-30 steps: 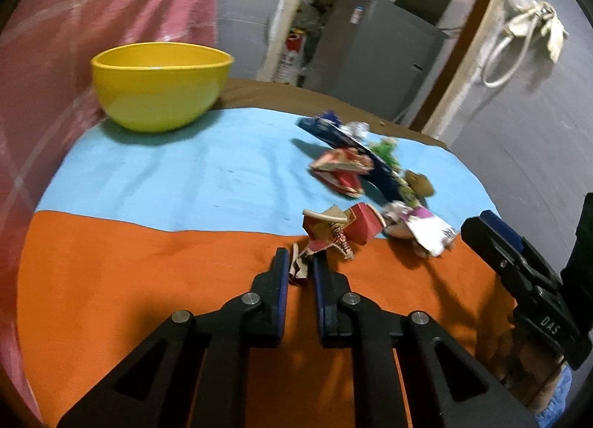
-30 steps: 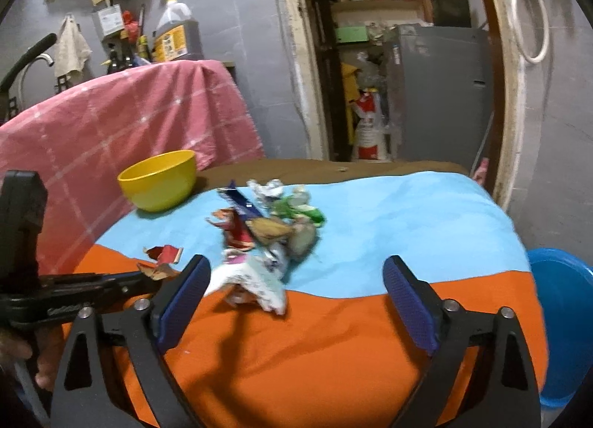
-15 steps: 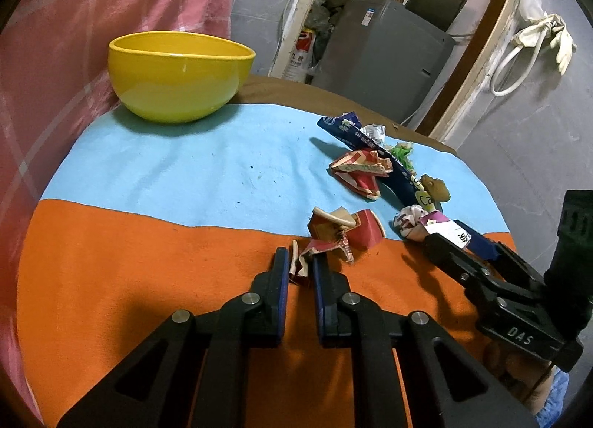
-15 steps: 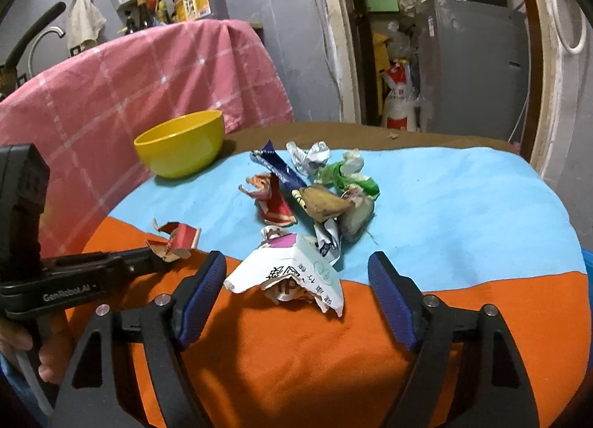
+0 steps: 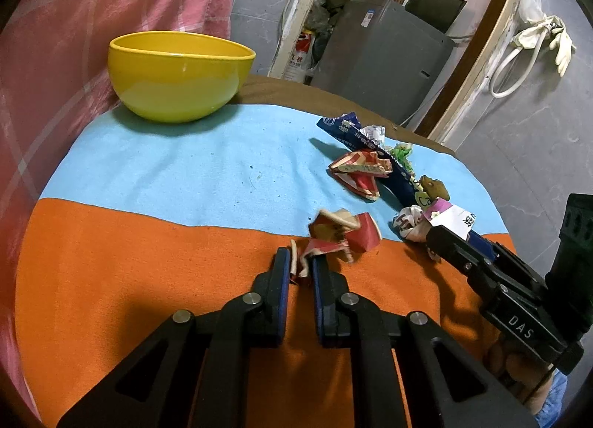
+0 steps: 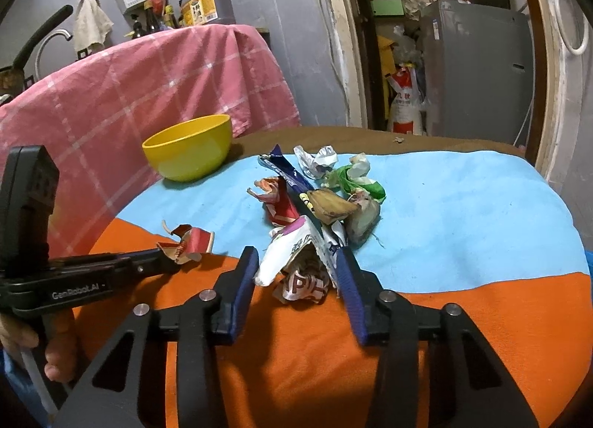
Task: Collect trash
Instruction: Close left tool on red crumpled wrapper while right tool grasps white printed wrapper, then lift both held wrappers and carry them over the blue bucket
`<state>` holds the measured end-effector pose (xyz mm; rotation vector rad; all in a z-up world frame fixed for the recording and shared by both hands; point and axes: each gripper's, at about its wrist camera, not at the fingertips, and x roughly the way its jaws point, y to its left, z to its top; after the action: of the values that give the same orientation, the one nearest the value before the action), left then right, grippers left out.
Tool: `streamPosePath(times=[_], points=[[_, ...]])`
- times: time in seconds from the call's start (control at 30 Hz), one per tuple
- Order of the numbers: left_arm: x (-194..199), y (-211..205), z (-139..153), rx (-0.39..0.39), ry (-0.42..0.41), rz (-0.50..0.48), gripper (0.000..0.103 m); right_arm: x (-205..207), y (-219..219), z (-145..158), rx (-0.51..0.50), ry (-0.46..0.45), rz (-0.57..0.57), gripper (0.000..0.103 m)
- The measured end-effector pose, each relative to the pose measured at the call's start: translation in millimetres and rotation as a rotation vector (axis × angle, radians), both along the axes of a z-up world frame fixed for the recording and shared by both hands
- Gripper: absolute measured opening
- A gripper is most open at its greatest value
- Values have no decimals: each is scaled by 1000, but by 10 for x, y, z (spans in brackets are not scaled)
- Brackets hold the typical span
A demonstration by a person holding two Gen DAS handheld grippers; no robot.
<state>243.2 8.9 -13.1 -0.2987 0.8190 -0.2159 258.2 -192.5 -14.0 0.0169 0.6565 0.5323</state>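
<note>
Left gripper (image 5: 301, 268) pinches red-brown wrapper (image 5: 343, 233) over orange cloth (image 5: 148, 265). Right gripper (image 6: 296, 272) spread around white wrapper (image 6: 296, 261), beside trash pile (image 6: 326, 191). Yellow bowl (image 5: 178, 74) interior hidden.

- Round table (image 5: 333, 89), brown at its far rim, covered by a cloth (image 5: 148, 261) light blue at the back, orange in front
- Yellow bowl (image 5: 178, 74) upright on the blue part, near the far left edge
- Heap of crumpled wrappers (image 6: 326, 202) well right of the bowl, across the colour seam
- White printed wrapper (image 6: 296, 261) at the heap's near end, on the orange
</note>
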Motion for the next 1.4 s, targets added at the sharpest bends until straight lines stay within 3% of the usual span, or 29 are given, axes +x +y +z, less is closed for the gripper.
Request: streamPosePath(times=[0.3, 0.77, 1.07, 1.4], points=[[-29, -15, 44, -11, -30, -12, 5, -52, -54, 62, 29, -38, -12, 40], [-174, -363, 496, -22, -242, -39, 5, -338, -384, 460, 90, -262, -117, 40], [-128, -991, 806, -29, -335, -156, 5, -625, -973, 736, 118, -419, -291, 40], [41, -1976, 928, -33, -336, -359, 5, -906, -1728, 783, 66, -504, -542, 40]])
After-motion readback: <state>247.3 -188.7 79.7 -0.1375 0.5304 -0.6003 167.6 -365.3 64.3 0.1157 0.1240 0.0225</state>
